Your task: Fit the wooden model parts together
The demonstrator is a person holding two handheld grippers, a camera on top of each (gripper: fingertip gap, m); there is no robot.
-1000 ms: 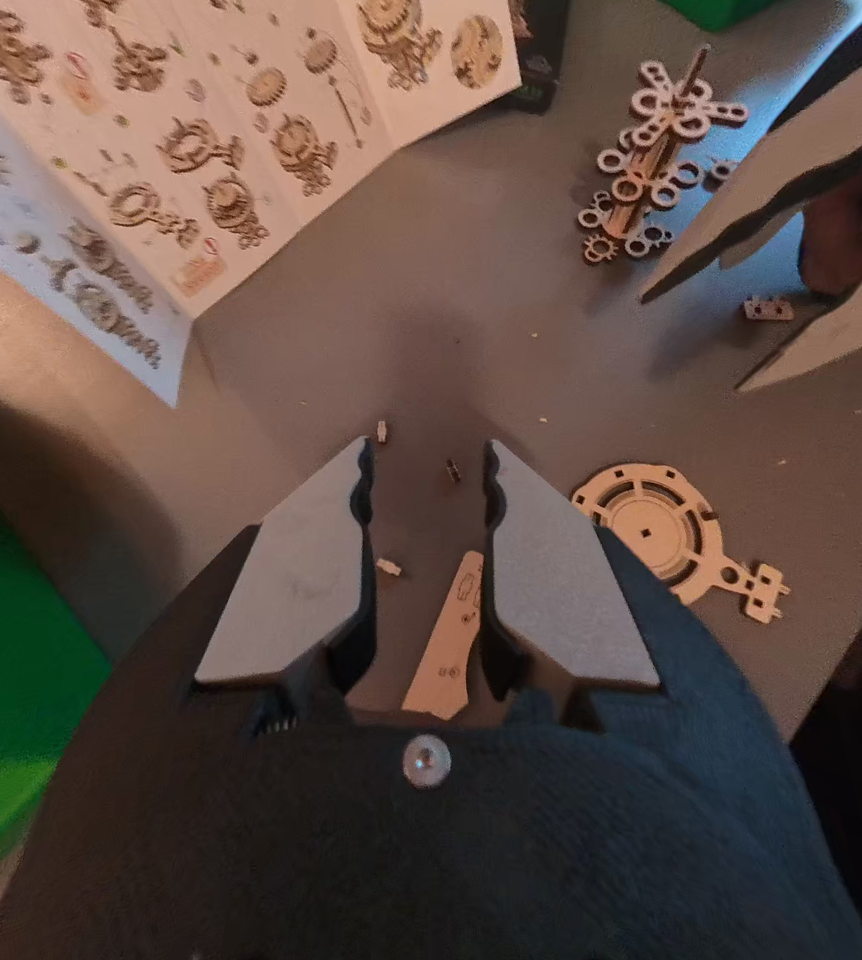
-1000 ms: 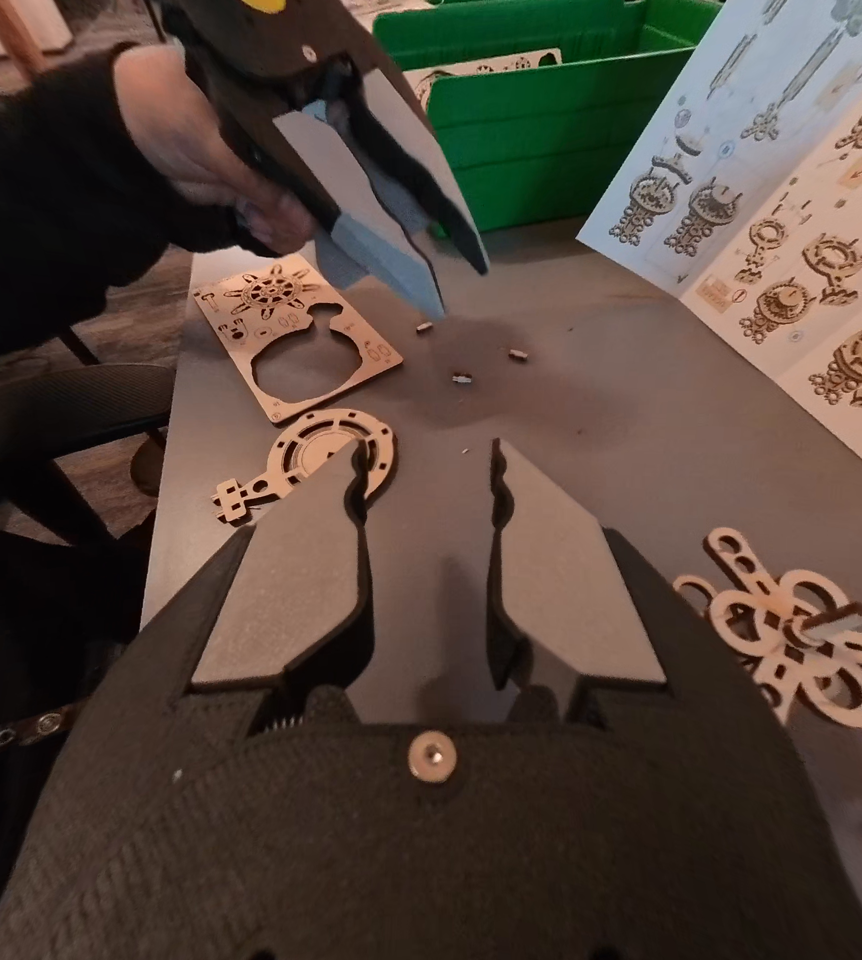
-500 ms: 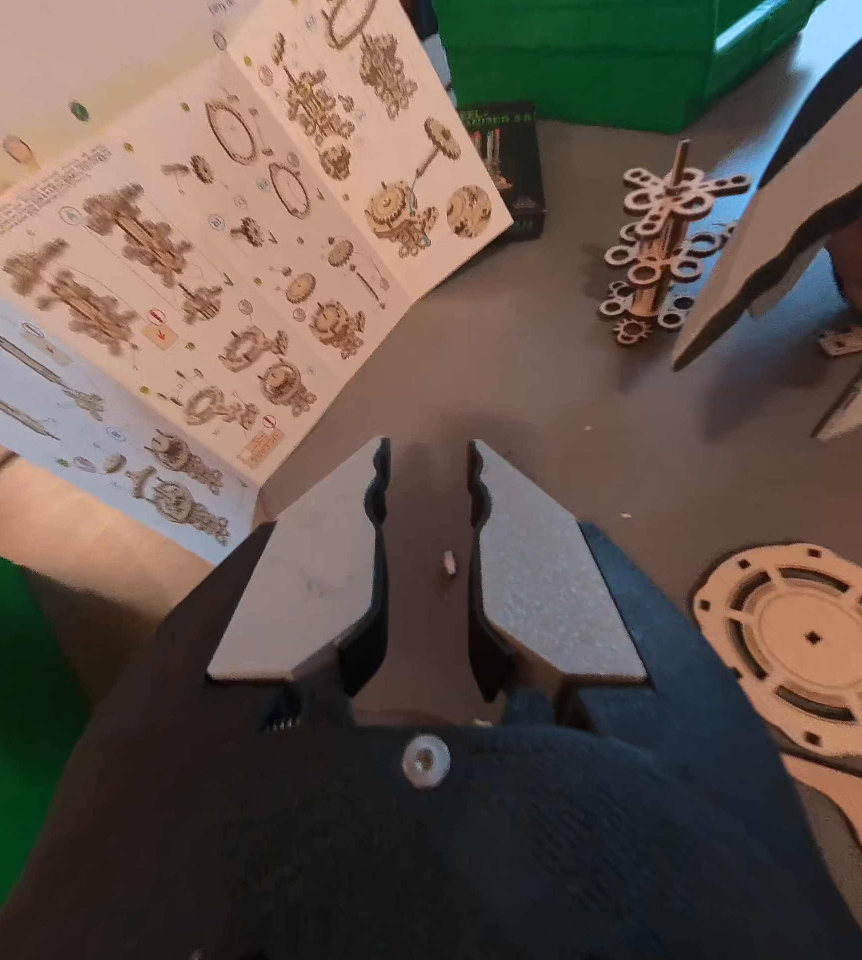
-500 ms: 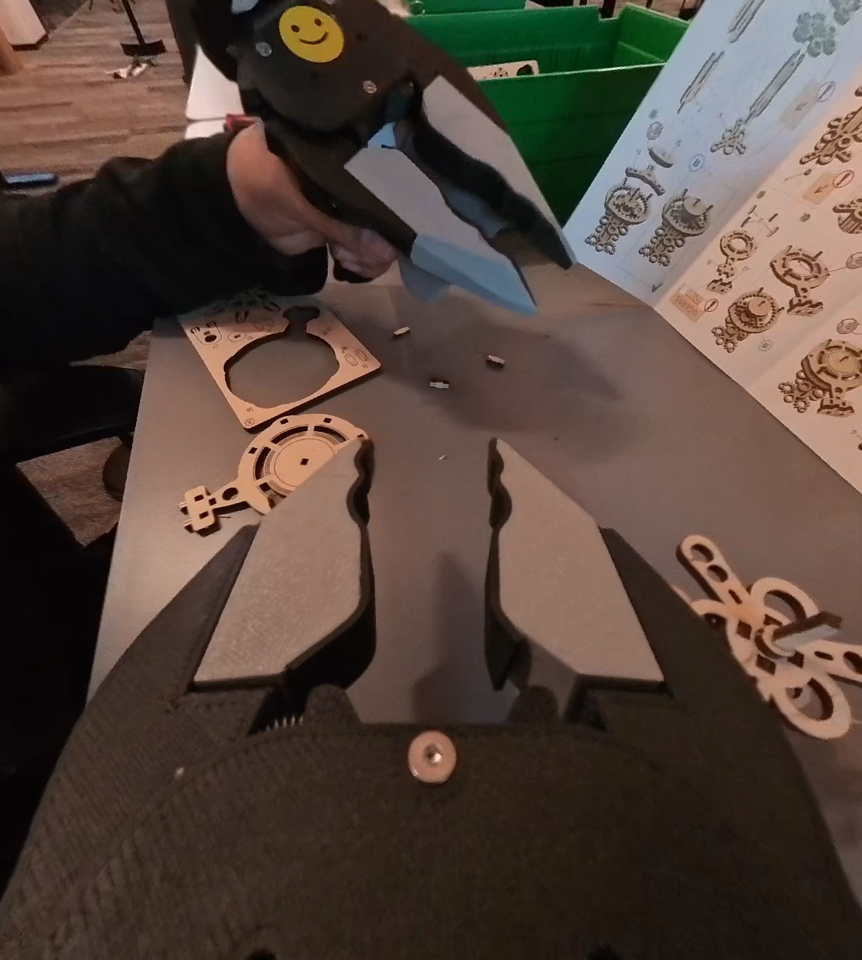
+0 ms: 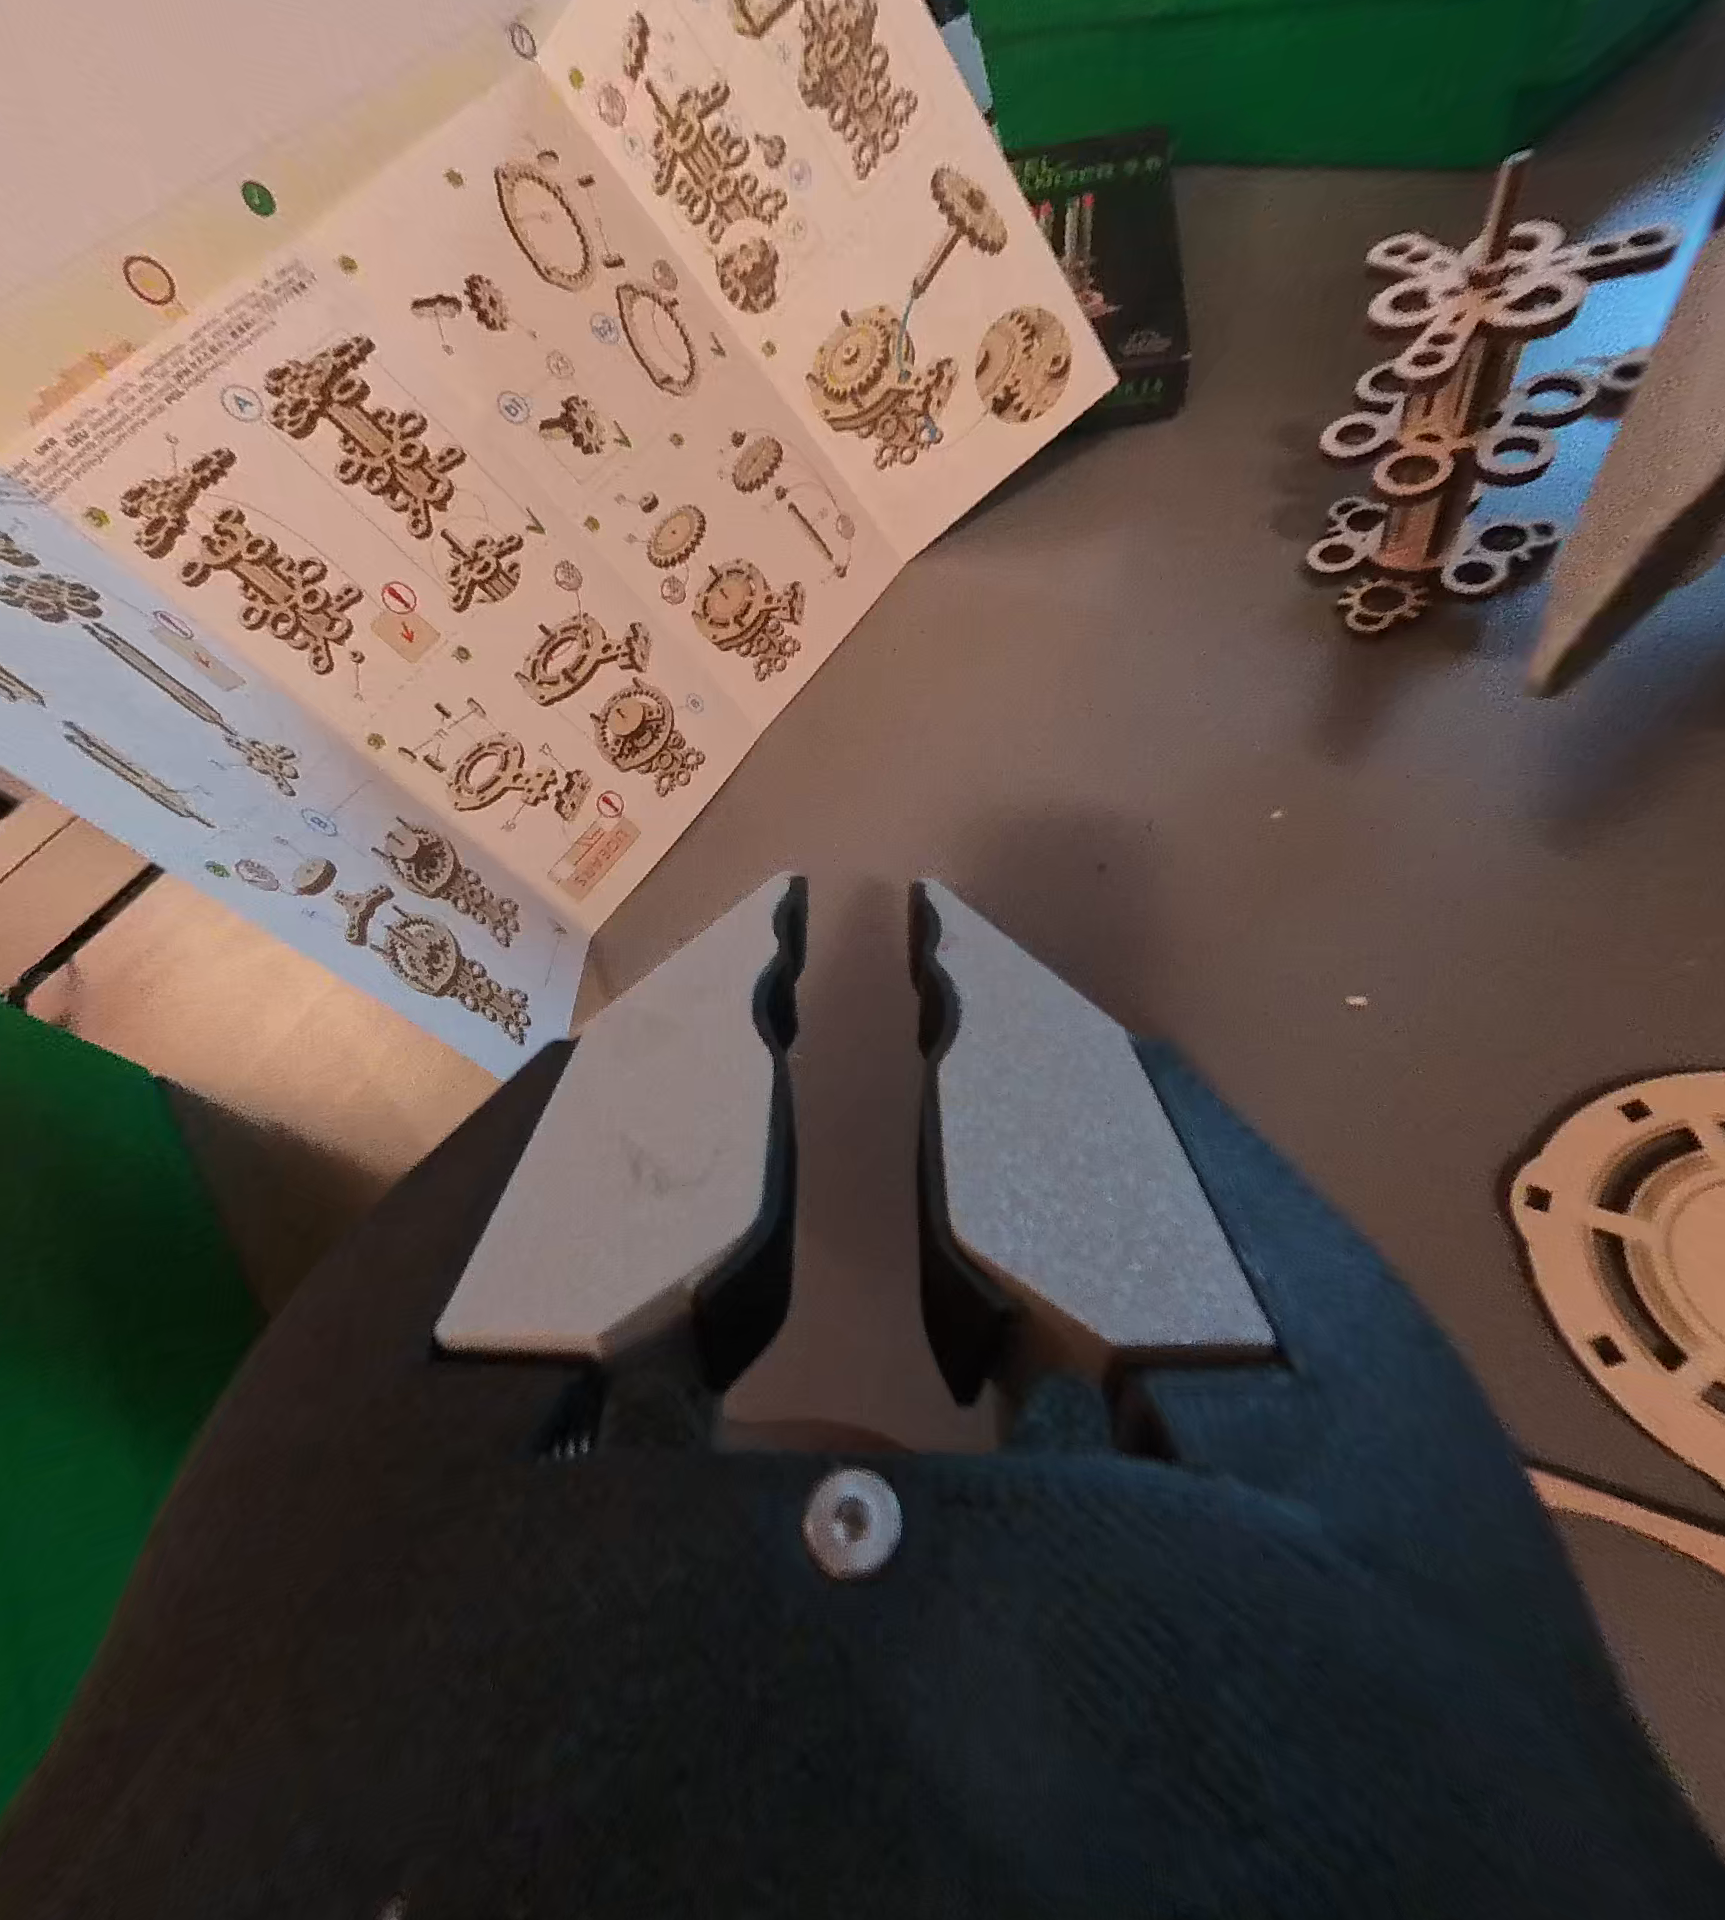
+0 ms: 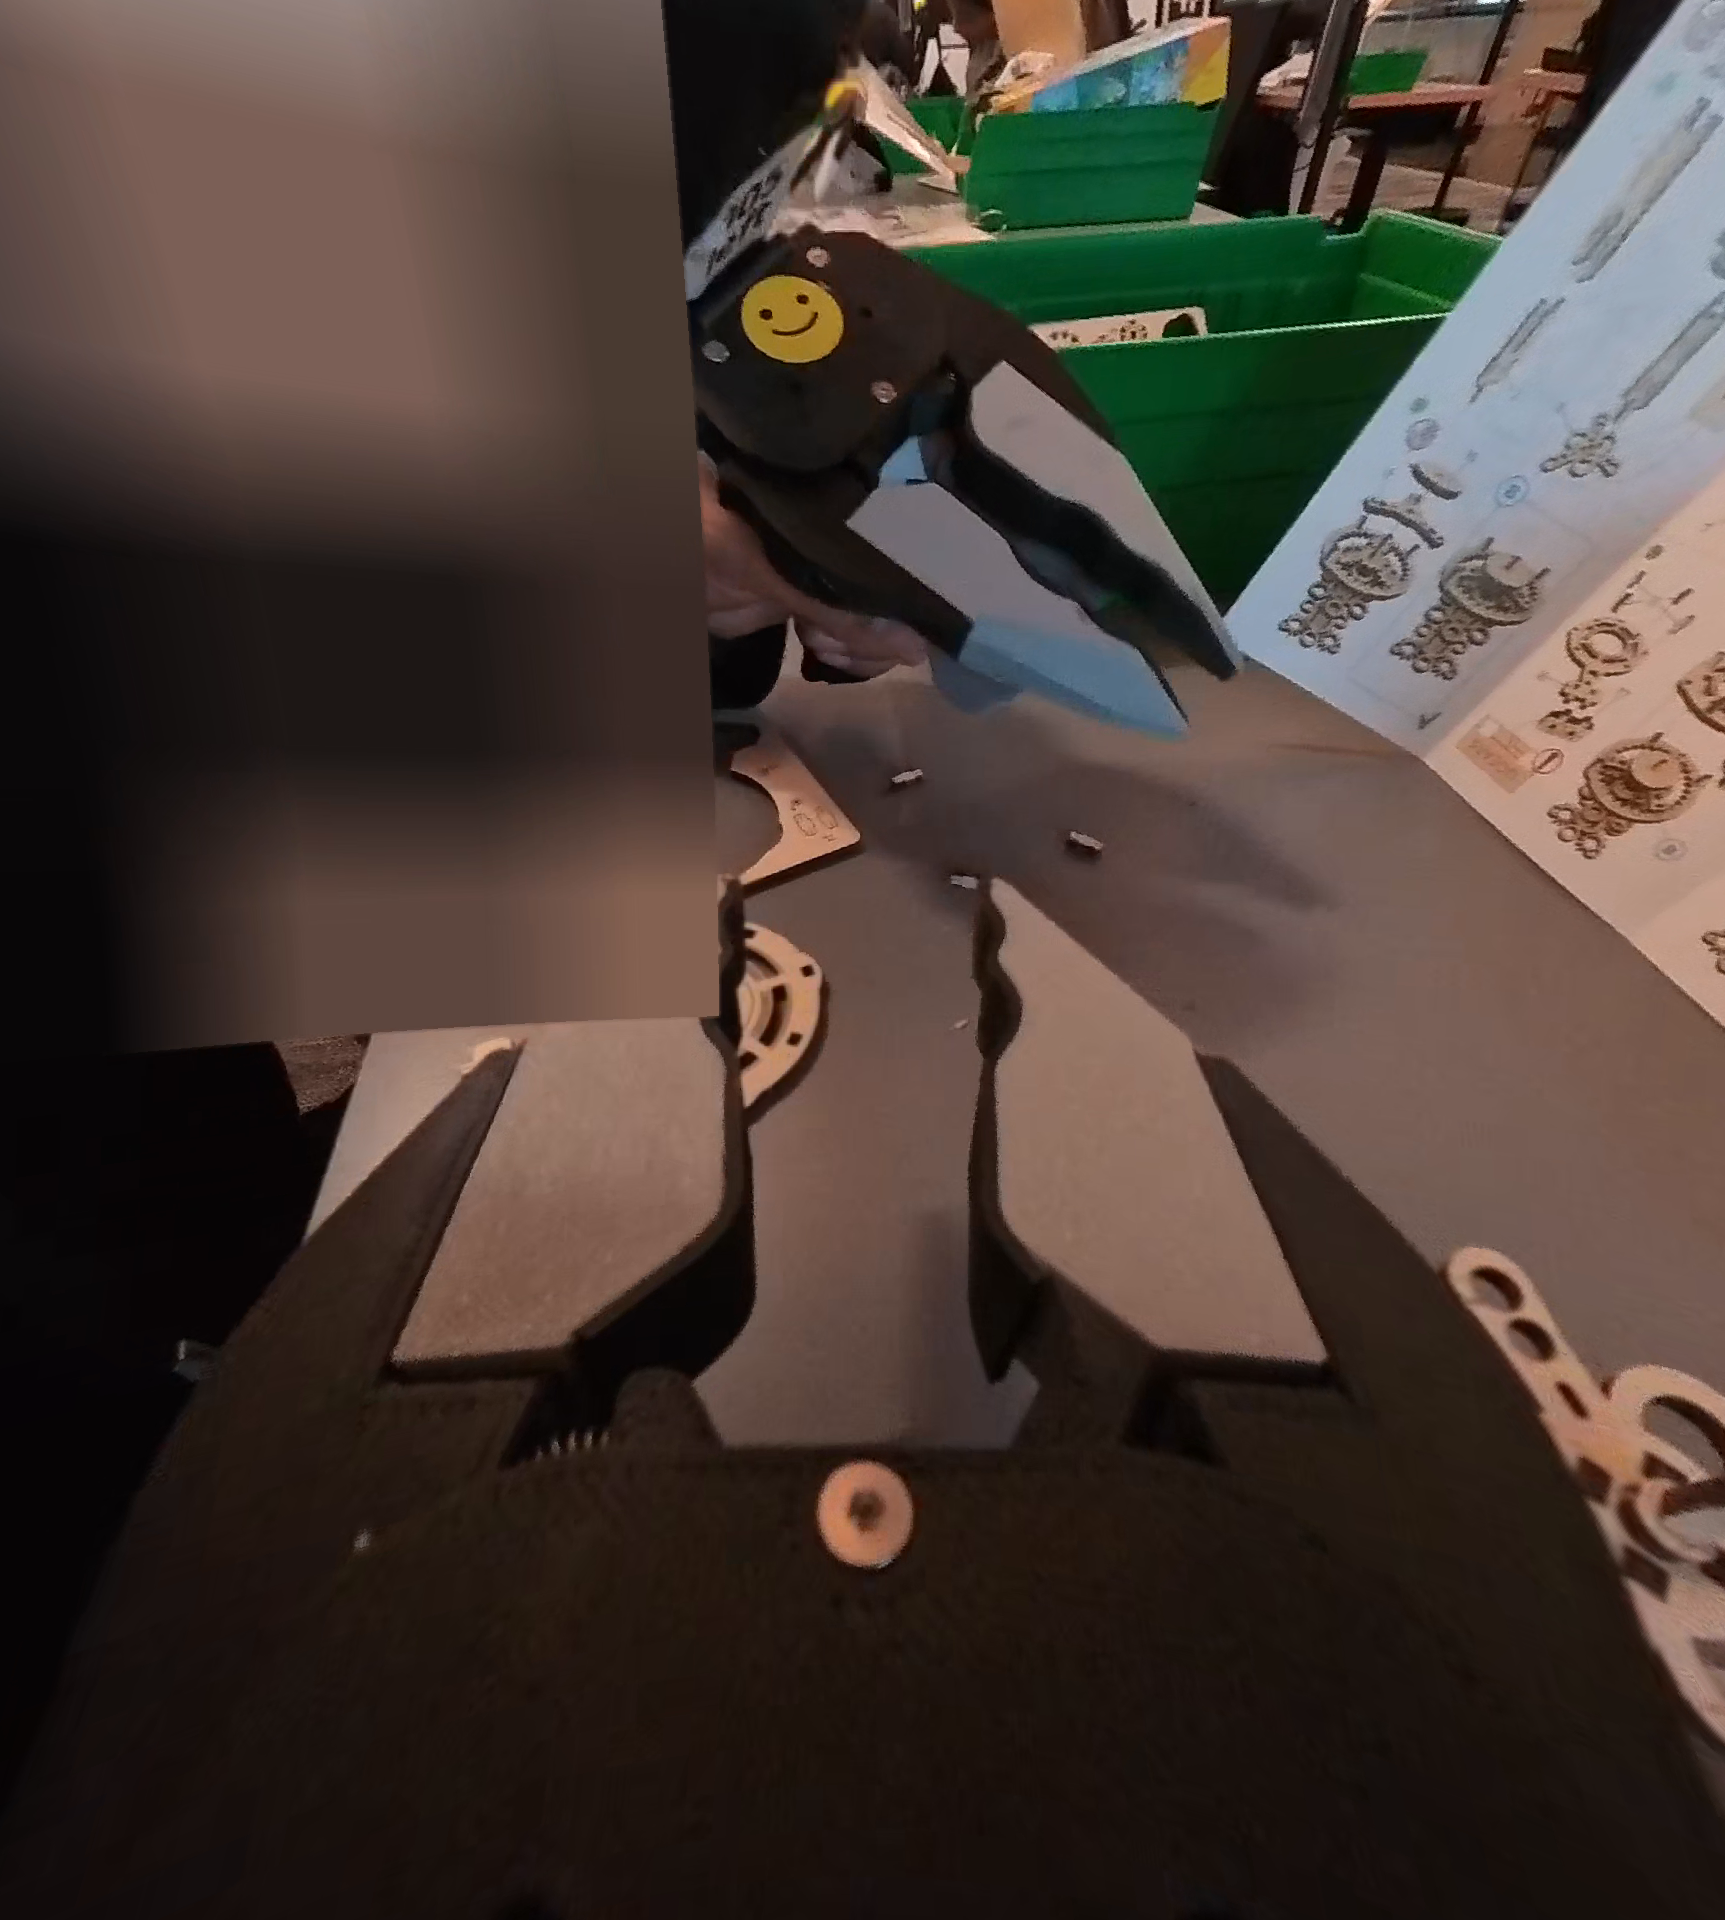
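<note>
My left gripper [image 5: 856, 914] hangs over the grey surface [image 5: 1201, 831] with its jaws a narrow gap apart and nothing between them. My right gripper [image 6: 858, 925] is open wider, also empty, low over the near part of the surface.

The wooden parts lie scattered. The ring-and-spoke disc [image 5: 1689, 1278] lies flat to the right of my left gripper, with a curved strip of plywood [image 5: 1668, 1548] just nearer than it. The half-built stack of looped rings on a spindle [image 5: 1450, 416] stands upright at the far right, beside the tip of my right gripper as the left wrist view shows it. In the right wrist view that same looped assembly [image 6: 1689, 1507] sits just right of my gripper, the disc [image 6: 780, 1008] shows between my jaws on the left, and the punched-out sheet [image 6: 801, 821] lies beyond it. Three tiny pegs [image 6: 1083, 844] are loose on the surface further off.

I judge these pieces light, thin and stiff, and brittle across the narrow spokes and loops. I would take the disc by its solid outer rim, and the stack by its spindle, not a loop. The pegs look too small to pinch easily.

The folded instruction sheet [image 5: 484, 436] stands along the far left, a dark box [image 5: 1107, 270] behind it, and green bins [image 6: 1242, 395] beyond; none blocks the disc.
</note>
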